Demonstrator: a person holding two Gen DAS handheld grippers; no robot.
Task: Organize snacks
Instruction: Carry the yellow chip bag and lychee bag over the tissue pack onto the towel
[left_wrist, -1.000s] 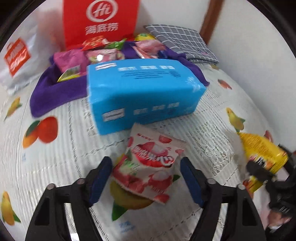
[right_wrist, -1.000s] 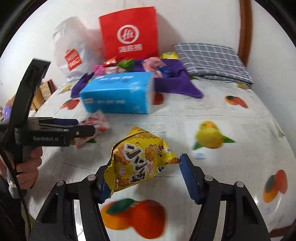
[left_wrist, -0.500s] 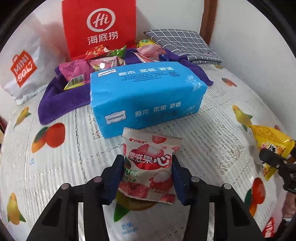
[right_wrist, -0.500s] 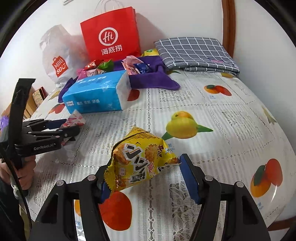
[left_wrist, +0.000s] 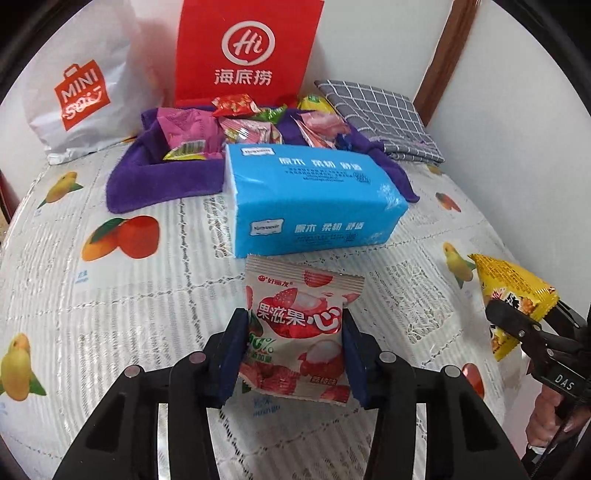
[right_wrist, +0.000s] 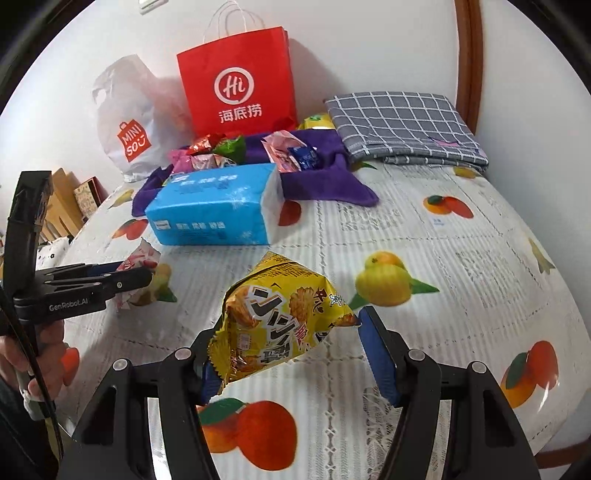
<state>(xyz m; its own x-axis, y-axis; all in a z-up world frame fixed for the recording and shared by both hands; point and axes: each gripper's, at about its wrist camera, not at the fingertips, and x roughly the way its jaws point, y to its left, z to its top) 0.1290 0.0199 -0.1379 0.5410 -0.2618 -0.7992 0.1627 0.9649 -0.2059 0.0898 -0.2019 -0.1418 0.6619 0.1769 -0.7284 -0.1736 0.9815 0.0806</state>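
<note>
My left gripper (left_wrist: 295, 354) is shut on a pink and white lychee candy packet (left_wrist: 301, 328) and holds it above the table, just in front of the blue tissue pack (left_wrist: 314, 203). My right gripper (right_wrist: 291, 354) is shut on a puffed yellow snack bag (right_wrist: 280, 321), held above the table. That yellow bag also shows at the right of the left wrist view (left_wrist: 513, 295). The left gripper with its packet shows at the left of the right wrist view (right_wrist: 136, 273). Several small snack packets (left_wrist: 236, 125) lie on a purple cloth (left_wrist: 162, 181) behind the tissue pack.
A red paper bag (left_wrist: 247, 51) and a white plastic Miniso bag (left_wrist: 81, 92) stand at the back by the wall. A folded grey checked cloth (left_wrist: 384, 114) lies at the back right. The fruit-print tablecloth (right_wrist: 461, 258) covers the round table.
My left gripper has shut on the lychee packet and lifted it off the table. My right gripper has risen with the yellow bag still in it.
</note>
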